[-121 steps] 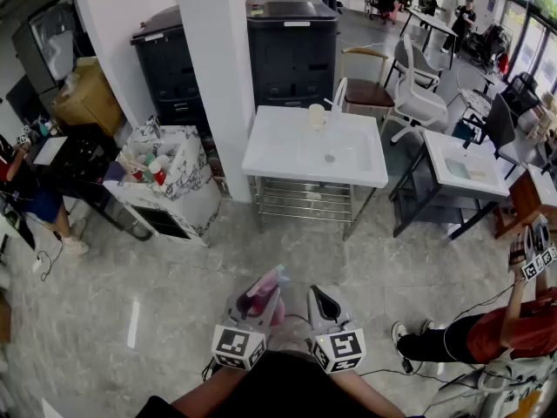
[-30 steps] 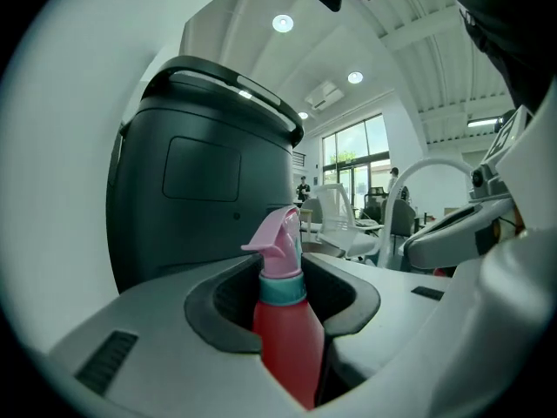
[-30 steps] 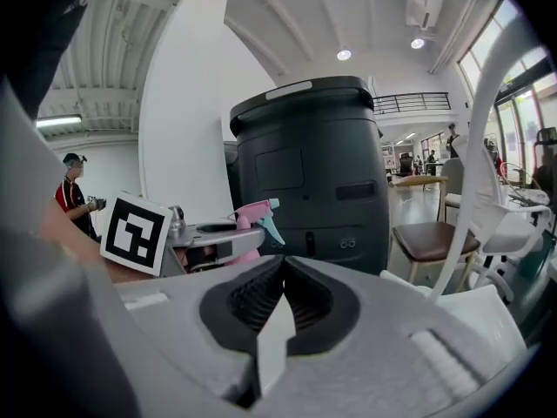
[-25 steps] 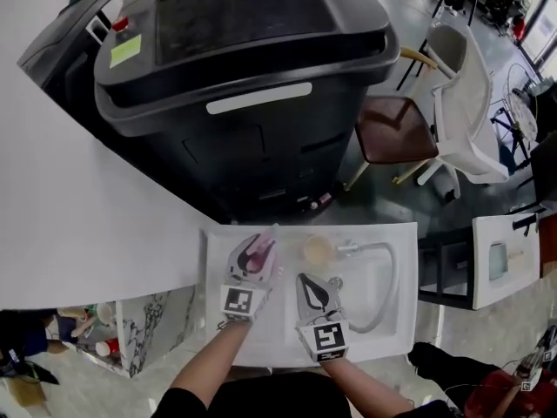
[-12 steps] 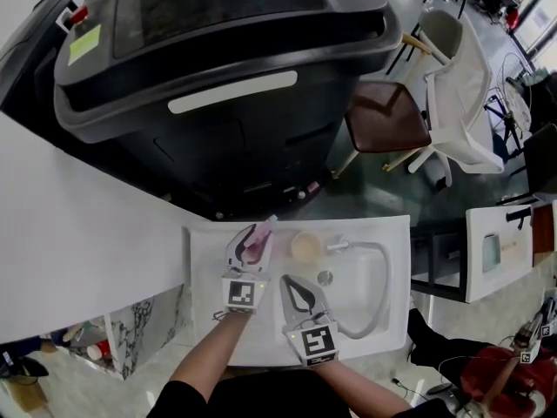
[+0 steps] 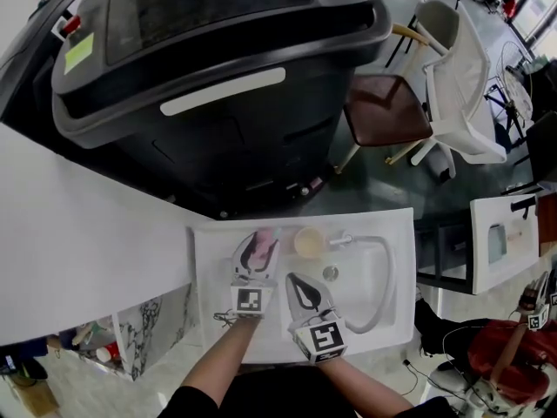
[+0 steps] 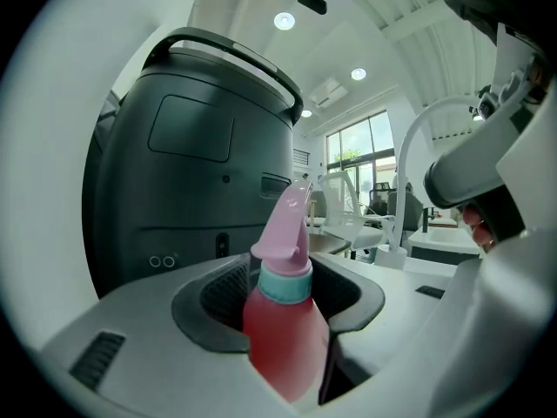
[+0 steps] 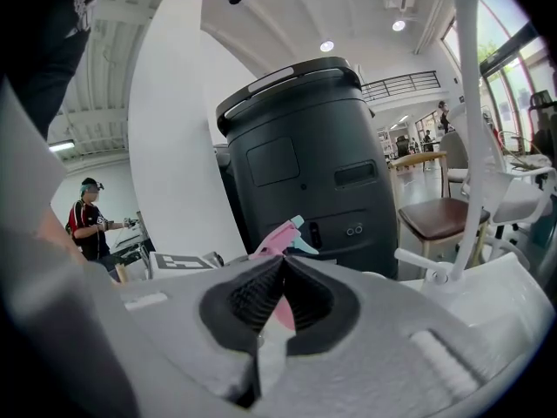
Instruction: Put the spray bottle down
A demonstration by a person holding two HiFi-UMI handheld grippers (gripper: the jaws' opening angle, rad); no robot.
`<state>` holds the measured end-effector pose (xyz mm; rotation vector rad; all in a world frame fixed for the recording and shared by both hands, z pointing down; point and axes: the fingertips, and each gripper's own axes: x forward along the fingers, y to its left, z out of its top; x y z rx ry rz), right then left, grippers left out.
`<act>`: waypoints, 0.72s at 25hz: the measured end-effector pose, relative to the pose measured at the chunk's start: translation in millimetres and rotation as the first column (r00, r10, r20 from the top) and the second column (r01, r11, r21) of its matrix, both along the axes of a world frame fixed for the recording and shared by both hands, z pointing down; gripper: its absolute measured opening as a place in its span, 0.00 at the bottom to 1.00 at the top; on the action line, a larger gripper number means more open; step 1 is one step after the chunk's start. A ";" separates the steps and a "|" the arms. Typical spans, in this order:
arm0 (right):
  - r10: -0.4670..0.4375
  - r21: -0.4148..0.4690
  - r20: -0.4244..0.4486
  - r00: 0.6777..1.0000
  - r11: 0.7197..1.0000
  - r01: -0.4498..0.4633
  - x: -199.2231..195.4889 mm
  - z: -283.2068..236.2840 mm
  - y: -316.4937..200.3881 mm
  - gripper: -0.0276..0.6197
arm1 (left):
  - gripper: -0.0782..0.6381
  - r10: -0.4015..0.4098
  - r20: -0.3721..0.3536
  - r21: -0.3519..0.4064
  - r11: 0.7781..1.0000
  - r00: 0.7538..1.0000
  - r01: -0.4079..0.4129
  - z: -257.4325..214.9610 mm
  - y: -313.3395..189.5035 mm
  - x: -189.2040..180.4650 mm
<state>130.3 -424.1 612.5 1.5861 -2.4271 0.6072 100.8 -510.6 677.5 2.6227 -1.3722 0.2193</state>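
Your left tool [image 6: 259, 244] reaches over the back left part of the white worktop [image 6: 213, 273]. Its jaws are opening, with the spray bottle [image 7: 283, 320] upright between them. In the left gripper view a dark gap shows between the bottle's red body and the right-hand jaw, so the pads no longer clamp it. The bottle's pink spray head [image 7: 289, 220] rises above the jaw tips and points away from you, toward the big dark machine [image 6: 226, 59] behind the worktop. No view shows whether the bottle's base touches the worktop.

From your head view the bottle sits just left of a pale cup [image 6: 308, 243], and the two are near each other but apart. A curved white tap [image 6: 383, 273] arcs across the right half of the worktop, with a small round drain [image 6: 330, 273] between it and the cup.

Your right tool [image 6: 294, 279] hovers beside the left one, a little nearer to you. Its jaws are pressed together at the tips and grip nothing. In the right gripper view the pink spray head only shows beyond them.
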 end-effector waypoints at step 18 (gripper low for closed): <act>0.093 0.057 0.010 0.996 0.994 -0.093 0.5 -28.9 33.0 0.04 | 0.56 0.074 -0.063 -0.061 0.995 0.995 -0.078 -35.6 79.8 -54.3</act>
